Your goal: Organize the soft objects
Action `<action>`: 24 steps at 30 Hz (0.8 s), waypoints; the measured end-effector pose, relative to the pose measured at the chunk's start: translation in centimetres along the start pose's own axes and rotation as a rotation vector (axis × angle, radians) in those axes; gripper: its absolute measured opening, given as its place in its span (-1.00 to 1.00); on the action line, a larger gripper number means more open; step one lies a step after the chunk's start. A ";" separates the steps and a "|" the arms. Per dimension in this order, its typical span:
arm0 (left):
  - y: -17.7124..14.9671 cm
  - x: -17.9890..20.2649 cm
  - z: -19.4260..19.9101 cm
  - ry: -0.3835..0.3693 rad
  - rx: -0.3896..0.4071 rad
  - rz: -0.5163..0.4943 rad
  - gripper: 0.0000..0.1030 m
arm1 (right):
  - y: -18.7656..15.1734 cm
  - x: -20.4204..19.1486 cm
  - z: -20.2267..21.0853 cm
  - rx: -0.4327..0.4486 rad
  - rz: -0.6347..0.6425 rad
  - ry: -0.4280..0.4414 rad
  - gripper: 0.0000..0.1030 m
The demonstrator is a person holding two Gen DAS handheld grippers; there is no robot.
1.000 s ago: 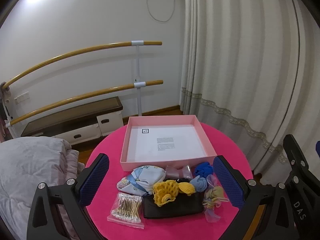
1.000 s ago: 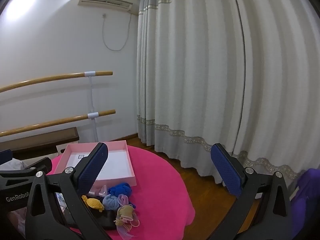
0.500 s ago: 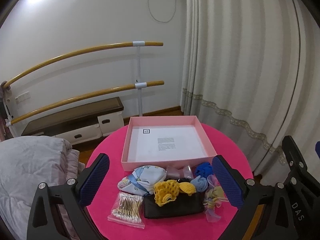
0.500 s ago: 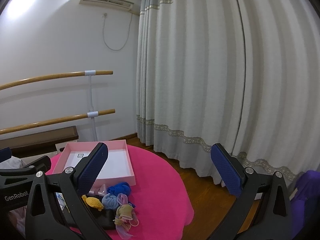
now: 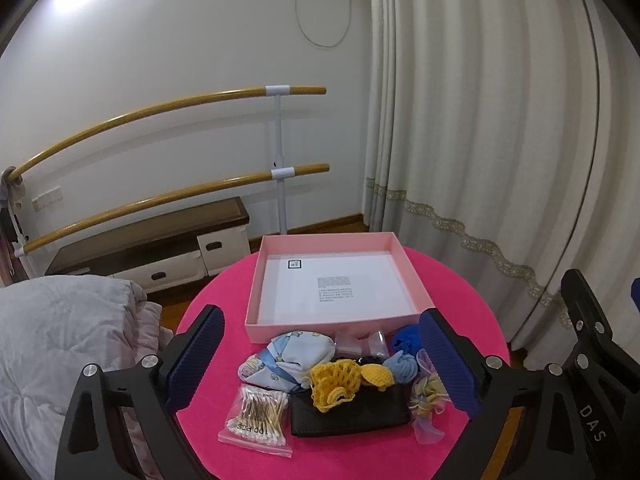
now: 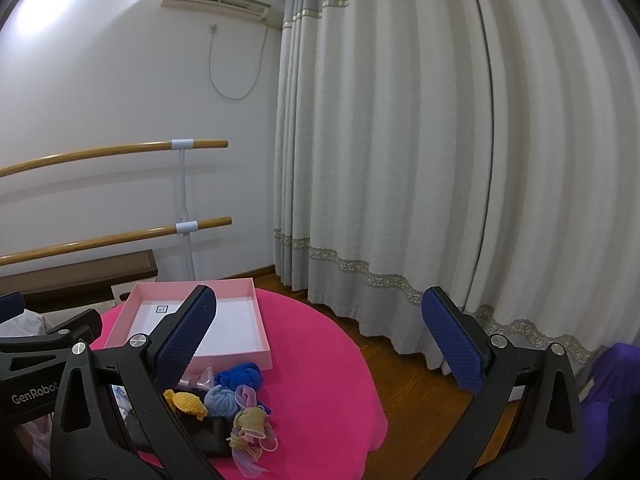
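Note:
A pile of soft things lies on the round pink table [image 5: 360, 452]: a baby-print cloth bundle [image 5: 296, 354], yellow crochet pieces [image 5: 334, 380], a light blue ball [image 5: 402, 364], a dark blue knit [image 5: 406, 340], pastel hair ties [image 5: 426, 396]. They sit partly on a black wallet [image 5: 352, 416]. Behind them stands an empty pink box [image 5: 336, 326]. My left gripper [image 5: 322, 314] hovers over the pile; its jaws are closing, nothing pressed between them. My right gripper [image 6: 318, 294] hangs open to the right of the pile [image 6: 224, 396], holding nothing.
A bag of cotton swabs [image 5: 260, 416] lies at the pile's front left. A grey quilt [image 5: 60, 340] sits left of the table. Wooden wall bars [image 5: 180, 100], a low bench [image 5: 152, 248] and curtains [image 5: 480, 140] stand behind. Wood floor [image 6: 420, 380] lies to the right.
The left gripper's pads have drawn slightly inward. Neither hand nor any object has moved.

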State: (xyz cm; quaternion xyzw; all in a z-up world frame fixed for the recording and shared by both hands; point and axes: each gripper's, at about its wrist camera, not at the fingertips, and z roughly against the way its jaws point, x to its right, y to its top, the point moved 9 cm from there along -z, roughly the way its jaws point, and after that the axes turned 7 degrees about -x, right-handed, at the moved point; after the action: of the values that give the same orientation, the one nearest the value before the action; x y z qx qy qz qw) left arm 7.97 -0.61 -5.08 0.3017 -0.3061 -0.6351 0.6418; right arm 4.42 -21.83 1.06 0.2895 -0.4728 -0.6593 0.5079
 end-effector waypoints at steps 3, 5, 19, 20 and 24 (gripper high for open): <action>-0.1 0.0 0.1 0.009 0.010 0.000 0.82 | 0.2 0.0 0.1 0.003 0.006 -0.002 1.00; -0.1 0.0 0.0 0.012 0.013 -0.002 0.82 | 0.2 0.0 0.1 0.004 0.008 -0.001 1.00; -0.1 -0.1 0.0 0.003 0.016 0.005 0.82 | 0.5 0.1 0.2 0.001 0.013 0.005 1.00; 0.0 -0.2 -0.1 0.006 0.017 0.004 0.82 | 0.5 0.0 0.2 0.002 0.015 0.004 1.00; 0.0 -0.2 -0.2 0.012 0.019 0.002 0.82 | 0.5 -0.1 0.1 -0.001 0.019 0.003 1.00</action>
State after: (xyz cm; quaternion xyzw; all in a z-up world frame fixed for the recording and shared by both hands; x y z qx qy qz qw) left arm 8.13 -0.44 -5.18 0.3115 -0.3084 -0.6297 0.6414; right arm 4.55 -21.74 1.59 0.2857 -0.4746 -0.6542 0.5149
